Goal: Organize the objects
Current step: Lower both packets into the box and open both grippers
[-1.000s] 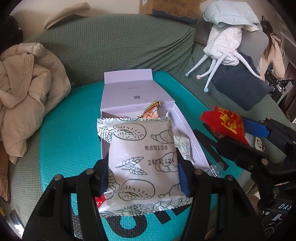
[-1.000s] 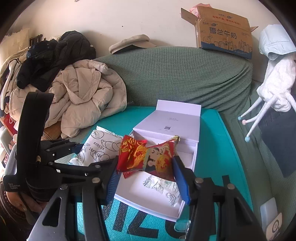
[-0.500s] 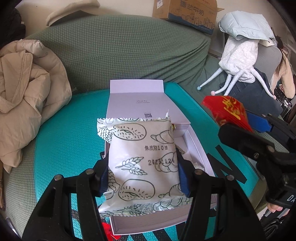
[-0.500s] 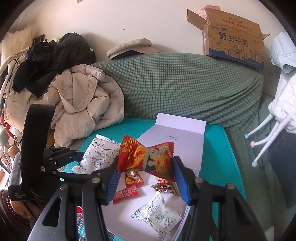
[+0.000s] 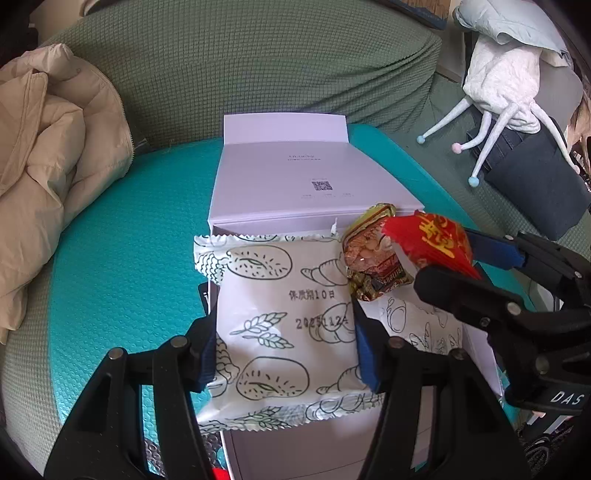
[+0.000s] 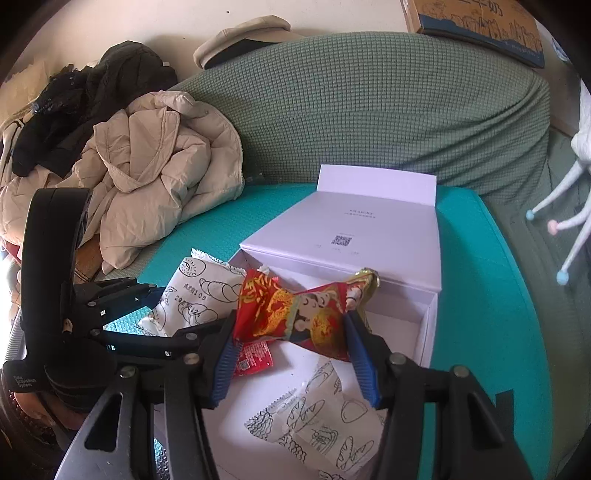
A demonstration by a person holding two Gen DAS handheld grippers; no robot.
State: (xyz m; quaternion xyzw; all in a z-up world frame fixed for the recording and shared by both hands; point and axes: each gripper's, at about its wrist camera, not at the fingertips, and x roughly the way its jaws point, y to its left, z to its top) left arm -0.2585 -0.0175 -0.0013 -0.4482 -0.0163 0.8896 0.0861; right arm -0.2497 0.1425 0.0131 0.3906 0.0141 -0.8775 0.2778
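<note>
My left gripper [image 5: 284, 350] is shut on a white bread packet [image 5: 280, 317] with line drawings, held flat over the near left part of an open white box [image 5: 295, 184]. My right gripper [image 6: 291, 343] is shut on a crumpled red snack packet [image 6: 295, 314] above the box's inside [image 6: 424, 332]. In the box lie a gold snack packet [image 5: 373, 254], another white bread packet [image 6: 321, 417] and a small red sachet [image 6: 253, 358]. Each gripper shows in the other's view: the right gripper [image 5: 461, 262] with the red packet [image 5: 432, 243], the left gripper [image 6: 147, 310] with the bread packet [image 6: 199, 295].
The box sits on a teal mat [image 5: 129, 258] laid over a green sofa [image 5: 240, 62]. A beige jacket [image 6: 159, 166] and dark clothes [image 6: 92, 99] are piled at the left. A white plush toy [image 5: 506, 74] and a dark cushion [image 5: 535, 184] lie at the right; a cardboard box [image 6: 480, 18] rests on the sofa back.
Both grippers have come down and forward toward the box, each still holding its packet. The red packet now hangs over the box's inside, close to the gold packet.
</note>
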